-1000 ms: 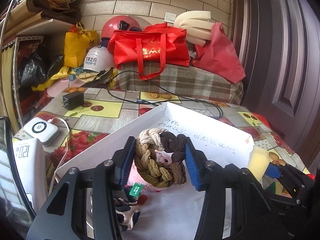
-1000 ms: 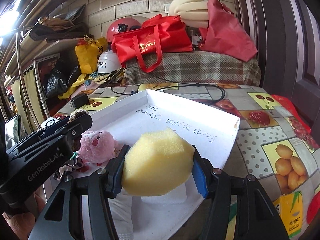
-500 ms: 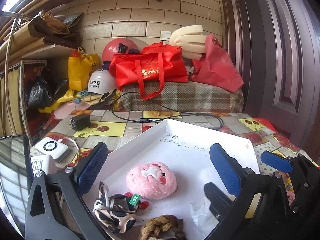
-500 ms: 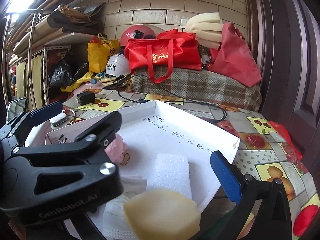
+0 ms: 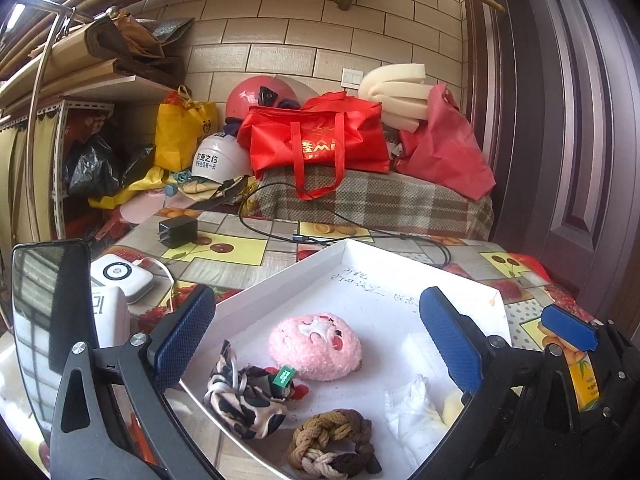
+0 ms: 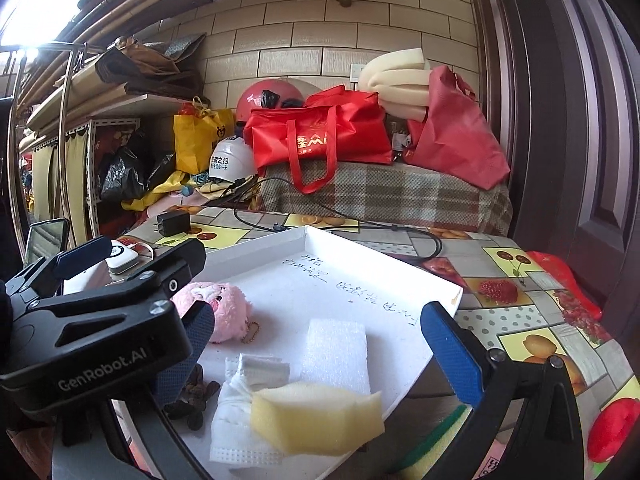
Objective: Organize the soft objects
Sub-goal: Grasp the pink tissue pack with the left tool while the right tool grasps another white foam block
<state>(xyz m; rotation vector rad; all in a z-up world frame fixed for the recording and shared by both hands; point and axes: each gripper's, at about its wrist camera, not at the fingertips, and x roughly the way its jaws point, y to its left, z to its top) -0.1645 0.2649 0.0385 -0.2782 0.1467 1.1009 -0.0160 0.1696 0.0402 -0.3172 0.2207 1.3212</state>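
both grippers, left (image 5: 316,344) and right (image 6: 316,356), are held wide apart with nothing gripped above the tray (image 5: 280,280), in which the pink plush (image 5: 316,346), rope knot (image 5: 332,442), patterned cloth (image 5: 244,400), mask (image 6: 240,408), sponge (image 6: 316,416) and foam block (image 6: 336,350) are laid.

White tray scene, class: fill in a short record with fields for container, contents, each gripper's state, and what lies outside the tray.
container: white tray on the fruit-print tablecloth
contents: pink plush, braided rope, spotted cloth, face mask, yellow sponge, white foam block
left gripper: open, empty
right gripper: open, empty
outside tray: black charger, cable
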